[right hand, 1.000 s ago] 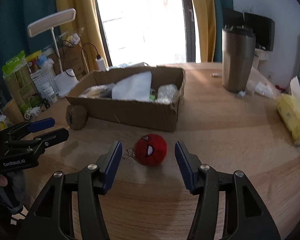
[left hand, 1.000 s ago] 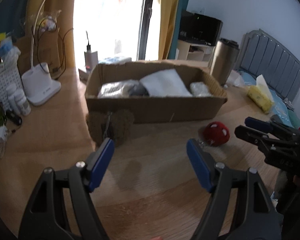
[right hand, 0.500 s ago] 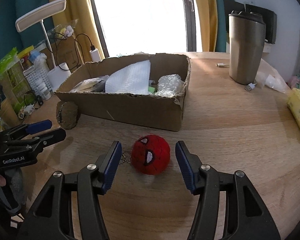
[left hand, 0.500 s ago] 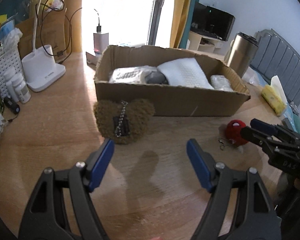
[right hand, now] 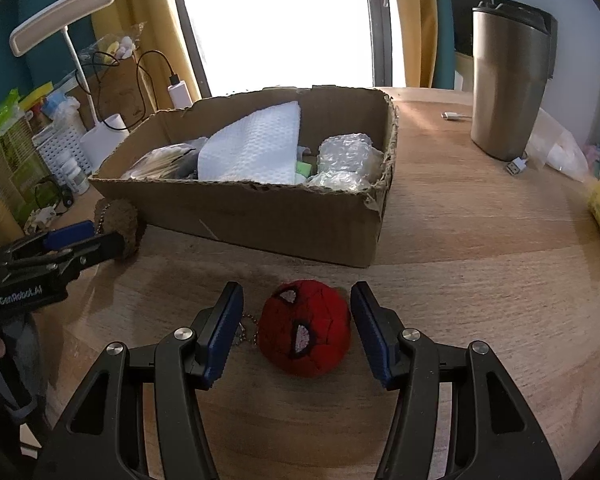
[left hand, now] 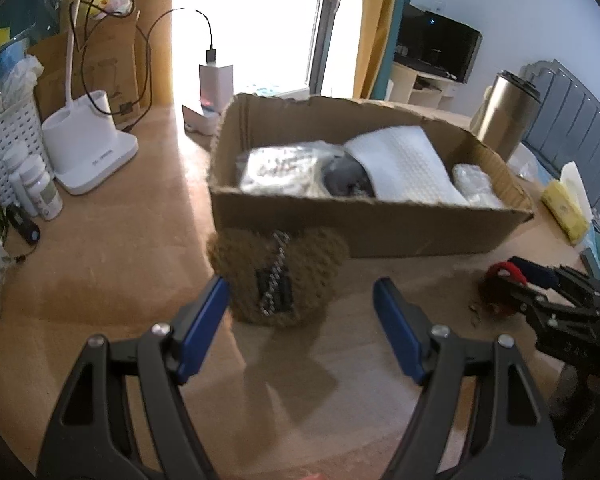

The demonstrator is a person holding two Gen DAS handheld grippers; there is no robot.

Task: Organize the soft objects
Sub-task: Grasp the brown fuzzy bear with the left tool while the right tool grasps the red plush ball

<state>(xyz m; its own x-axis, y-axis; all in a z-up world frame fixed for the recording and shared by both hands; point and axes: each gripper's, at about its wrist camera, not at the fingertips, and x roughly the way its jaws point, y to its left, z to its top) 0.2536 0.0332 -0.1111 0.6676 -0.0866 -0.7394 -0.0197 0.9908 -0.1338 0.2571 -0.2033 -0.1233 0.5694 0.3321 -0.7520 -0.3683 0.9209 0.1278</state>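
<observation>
A pale wooden surface (right hand: pixel 480 264) carried an open cardboard box (right hand: pixel 260 216) already holding soft packing. Both hands had closed in over the last second. The left gripper (left hand: pixel 300 300), fingers wide and empty, now reached a brown plush (left hand: pixel 278 280) lying against the box front. The right gripper (right hand: pixel 296 320), fingers apart, bracketed a round red plush ball (right hand: pixel 304 332) with white eyes, untouched; grasps looked imminent.

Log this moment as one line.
left tool: open, nearing brown plush | right tool: open, straddling red plush ball | cardboard box: behind
</observation>
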